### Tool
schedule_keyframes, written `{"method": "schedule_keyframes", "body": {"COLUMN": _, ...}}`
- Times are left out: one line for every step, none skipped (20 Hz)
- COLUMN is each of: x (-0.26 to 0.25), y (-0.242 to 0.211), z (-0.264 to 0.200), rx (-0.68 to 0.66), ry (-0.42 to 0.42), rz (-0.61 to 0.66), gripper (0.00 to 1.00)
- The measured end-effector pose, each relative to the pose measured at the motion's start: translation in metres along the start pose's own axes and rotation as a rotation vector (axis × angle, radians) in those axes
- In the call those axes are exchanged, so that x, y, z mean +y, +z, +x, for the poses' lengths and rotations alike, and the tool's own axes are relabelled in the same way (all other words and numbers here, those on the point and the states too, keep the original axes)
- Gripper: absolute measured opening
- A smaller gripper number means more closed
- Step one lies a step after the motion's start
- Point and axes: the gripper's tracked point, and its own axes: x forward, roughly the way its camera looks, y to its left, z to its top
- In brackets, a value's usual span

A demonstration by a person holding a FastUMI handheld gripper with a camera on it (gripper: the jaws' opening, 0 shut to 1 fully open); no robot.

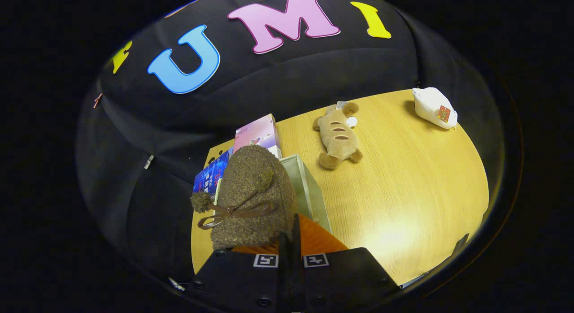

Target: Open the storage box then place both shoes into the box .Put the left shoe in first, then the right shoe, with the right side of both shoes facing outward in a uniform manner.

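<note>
My tool sits low in the frame's centre, fingers pinched together on the rim of a fuzzy brown shoe with a ribbon bow. The shoe hangs over the open storage box on the desk. No label print is readable to me.

Recording booth: black cloth wall behind a wooden table holding plush toys and small boxes.
</note>
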Motion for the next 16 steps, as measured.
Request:
{"method": "schedule_keyframes", "body": {"x": 0.0, "y": -0.003, "z": 0.004, "rx": 0.008, "ry": -0.01, "rz": -0.003, "gripper": 0.06}}
{"method": "schedule_keyframes", "body": {"x": 0.001, "y": -0.006, "z": 0.008, "rx": 0.011, "ry": -0.02, "rz": -0.01, "gripper": 0.06}}
{"method": "schedule_keyframes", "body": {"x": 0.0, "y": -0.006, "z": 0.012, "rx": 0.012, "ry": -0.031, "rz": -0.016, "gripper": 0.06}}
{"method": "schedule_keyframes", "body": {"x": -0.001, "y": -0.009, "z": 0.015, "rx": 0.017, "ry": -0.042, "rz": -0.021, "gripper": 0.08}}
{"method": "schedule_keyframes", "body": {"x": -0.001, "y": -0.012, "z": 0.018, "rx": 0.023, "ry": -0.051, "rz": -0.023, "gripper": 0.08}}
{"method": "schedule_keyframes", "body": {"x": -0.001, "y": -0.013, "z": 0.019, "rx": 0.028, "ry": -0.059, "rz": -0.026, "gripper": 0.11}}
{"method": "schedule_keyframes", "body": {"x": -0.001, "y": -0.016, "z": 0.021, "rx": 0.037, "ry": -0.059, "rz": -0.028, "gripper": 0.14}}
{"method": "schedule_keyframes", "body": {"x": 0.001, "y": -0.019, "z": 0.022, "rx": 0.046, "ry": -0.059, "rz": -0.031, "gripper": 0.19}}
{"method": "schedule_keyframes", "body": {"x": 0.004, "y": -0.022, "z": 0.021, "rx": 0.056, "ry": -0.048, "rz": -0.028, "gripper": 0.26}}
{"method": "schedule_keyframes", "body": {"x": 0.008, "y": -0.023, "z": 0.019, "rx": 0.056, "ry": -0.034, "rz": -0.024, "gripper": 0.34}}
{"method": "schedule_keyframes", "body": {"x": 0.011, "y": -0.021, "z": 0.016, "rx": 0.048, "ry": -0.021, "rz": -0.023, "gripper": 0.38}}
{"method": "schedule_keyframes", "body": {"x": 0.015, "y": -0.018, "z": 0.013, "rx": 0.043, "ry": -0.004, "rz": -0.023, "gripper": 0.54}}
{"method": "schedule_keyframes", "body": {"x": 0.017, "y": -0.016, "z": 0.01, "rx": 0.037, "ry": 0.007, "rz": -0.024, "gripper": 0.71}}
{"method": "schedule_keyframes", "body": {"x": 0.016, "y": -0.013, "z": 0.005, "rx": 0.027, "ry": 0.009, "rz": -0.031, "gripper": 0.88}}
{"method": "schedule_keyframes", "body": {"x": 0.014, "y": -0.01, "z": -0.001, "rx": 0.014, "ry": 0.009, "rz": -0.042, "gripper": 0.9}}
{"method": "schedule_keyframes", "body": {"x": 0.012, "y": -0.006, "z": -0.005, "rx": 0.001, "ry": 0.008, "rz": -0.056, "gripper": 0.99}}
